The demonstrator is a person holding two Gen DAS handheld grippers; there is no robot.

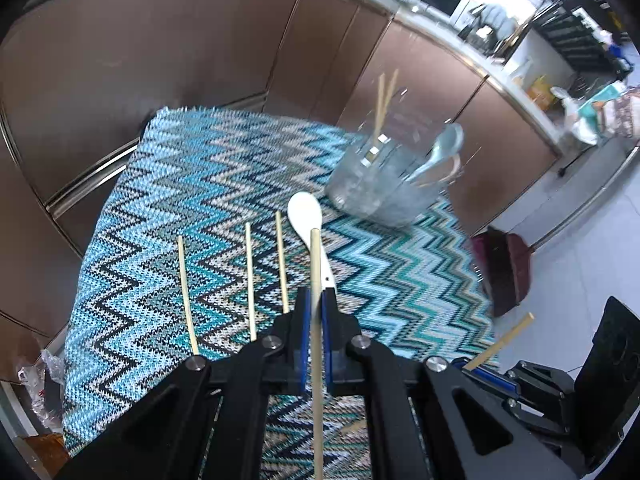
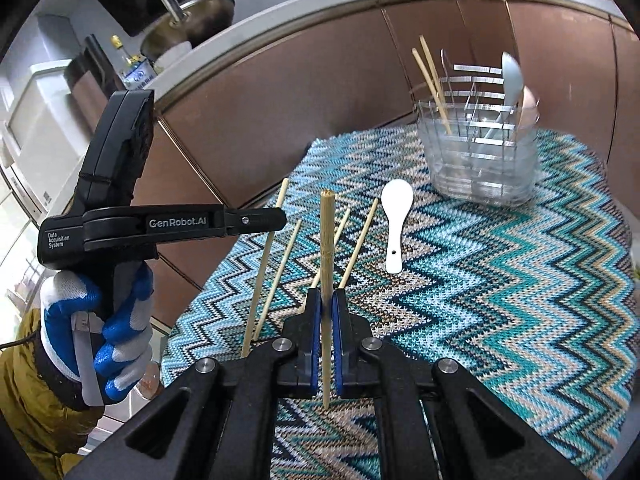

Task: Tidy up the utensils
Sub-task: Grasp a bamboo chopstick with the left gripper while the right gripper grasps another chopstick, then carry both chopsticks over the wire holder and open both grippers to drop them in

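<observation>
My left gripper (image 1: pixel 315 300) is shut on a bamboo chopstick (image 1: pixel 315 272) that points forward above the zigzag cloth (image 1: pixel 168 200). My right gripper (image 2: pixel 326 300) is shut on another chopstick (image 2: pixel 327 236). Three loose chopsticks (image 1: pixel 250 280) and a white spoon (image 1: pixel 306 216) lie on the cloth ahead. A clear utensil holder (image 1: pixel 384 184) at the far right holds two chopsticks and two spoons; it also shows in the right wrist view (image 2: pixel 480 148). The left gripper shows in the right wrist view (image 2: pixel 276 218), held by a gloved hand (image 2: pixel 96 320); the chopstick (image 2: pixel 262 272) it grips runs down from it.
Brown cabinet fronts (image 1: pixel 160 60) stand close behind the table. The cloth's left edge (image 2: pixel 224 280) drops off to the floor. A broom head (image 1: pixel 504 272) lies on the floor to the right. A wok (image 2: pixel 188 20) sits on the counter.
</observation>
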